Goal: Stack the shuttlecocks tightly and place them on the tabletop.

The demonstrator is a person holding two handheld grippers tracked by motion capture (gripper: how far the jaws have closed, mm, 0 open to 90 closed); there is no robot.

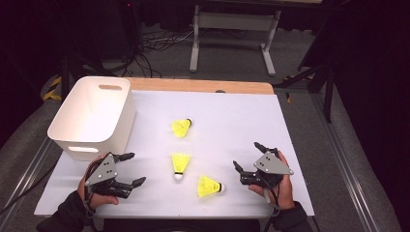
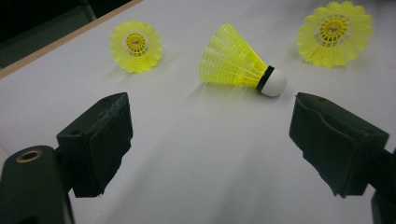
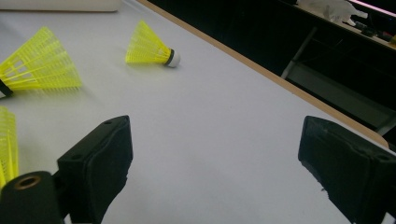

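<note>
Both grippers, left and right, gape empty; middle shuttlecock at twelve o'clock looks featherlight, crushable—I'd pinch its cork.

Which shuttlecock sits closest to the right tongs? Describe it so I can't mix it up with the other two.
Start from the white bin at the table's far left, then cross to the near edge by the right tongs. The nearest shuttlecock lies on its side there, closest to the person. Its white cork points toward those tongs, unlike the middle shuttlecock, whose cork points at the person.

Matt white tabletop, yellow plastic shuttlecocks
</note>
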